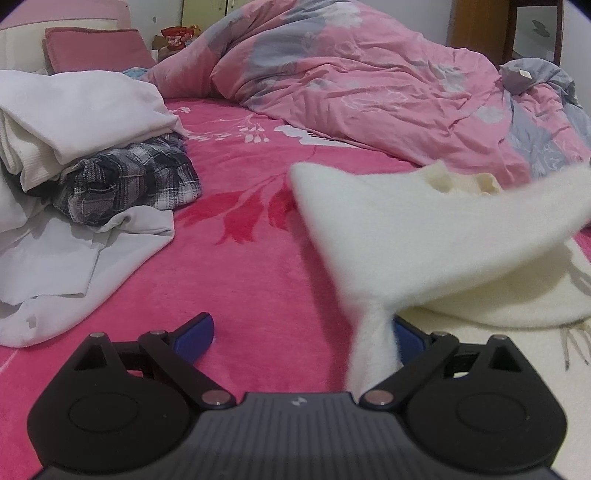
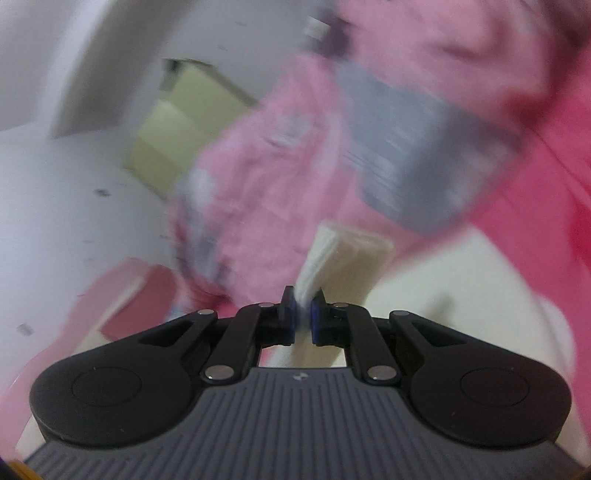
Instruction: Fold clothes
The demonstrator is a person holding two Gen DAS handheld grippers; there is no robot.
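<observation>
A fluffy cream-white garment (image 1: pixel 424 236) lies on the pink bed sheet (image 1: pixel 240 280) at the right of the left wrist view. One part of it is lifted and stretched across that view. My left gripper (image 1: pixel 301 336) stands wide open just above the sheet, and a strip of the garment runs down past its right finger (image 1: pixel 410 338), partly hiding it. In the blurred right wrist view my right gripper (image 2: pixel 303 314) is shut on the garment's ribbed cream edge (image 2: pixel 343 251), which sticks up beyond the blue pads.
A pile of white clothes (image 1: pixel 74 110) with a plaid garment (image 1: pixel 129 181) sits at the left. A rumpled pink and grey quilt (image 1: pixel 351 85) fills the back, a pink pillow (image 1: pixel 96 48) lies far left, and wooden furniture (image 1: pixel 476 26) stands at the far right.
</observation>
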